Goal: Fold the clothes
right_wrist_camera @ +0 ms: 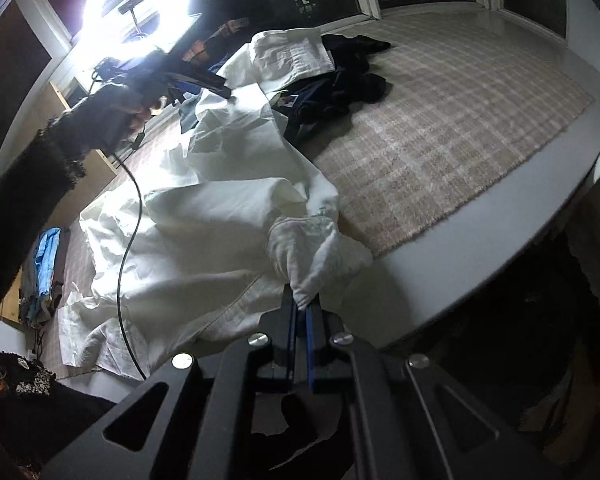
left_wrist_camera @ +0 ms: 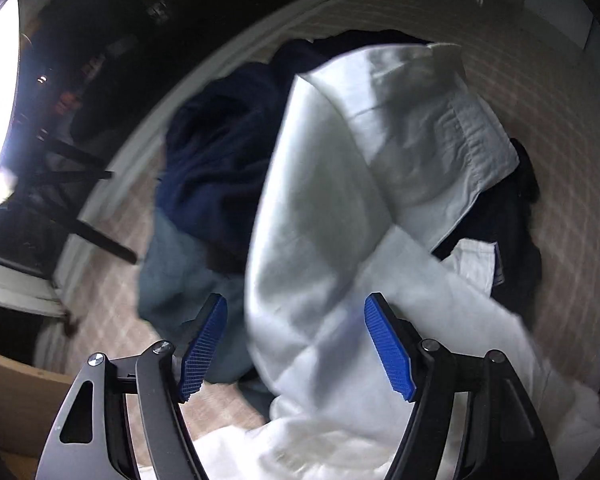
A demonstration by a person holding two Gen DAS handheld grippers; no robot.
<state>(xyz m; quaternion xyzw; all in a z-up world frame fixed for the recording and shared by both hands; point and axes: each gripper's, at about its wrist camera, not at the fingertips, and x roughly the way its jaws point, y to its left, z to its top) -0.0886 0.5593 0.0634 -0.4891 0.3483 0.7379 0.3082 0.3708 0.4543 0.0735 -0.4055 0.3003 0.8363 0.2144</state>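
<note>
A large white garment (right_wrist_camera: 204,240) lies crumpled across a checked rug (right_wrist_camera: 440,140). My right gripper (right_wrist_camera: 305,308) is shut on a bunched corner of it, near the rug's front edge. My left gripper (left_wrist_camera: 296,344) is open above another part of the white garment (left_wrist_camera: 340,200). The cloth lies below the gap, and the blue pads (left_wrist_camera: 204,348) do not press on it. In the right wrist view a hand in a black sleeve (right_wrist_camera: 60,160) holds the left gripper (right_wrist_camera: 225,89) over the far end of the garment.
Next to the white cloth there is a navy garment (left_wrist_camera: 212,152), a pale blue one (left_wrist_camera: 180,280) and a black pile (right_wrist_camera: 340,80). A bright ring light (right_wrist_camera: 136,12) stands at the back left. A cable (right_wrist_camera: 128,240) hangs across the cloth. A white ledge (right_wrist_camera: 440,280) borders the rug.
</note>
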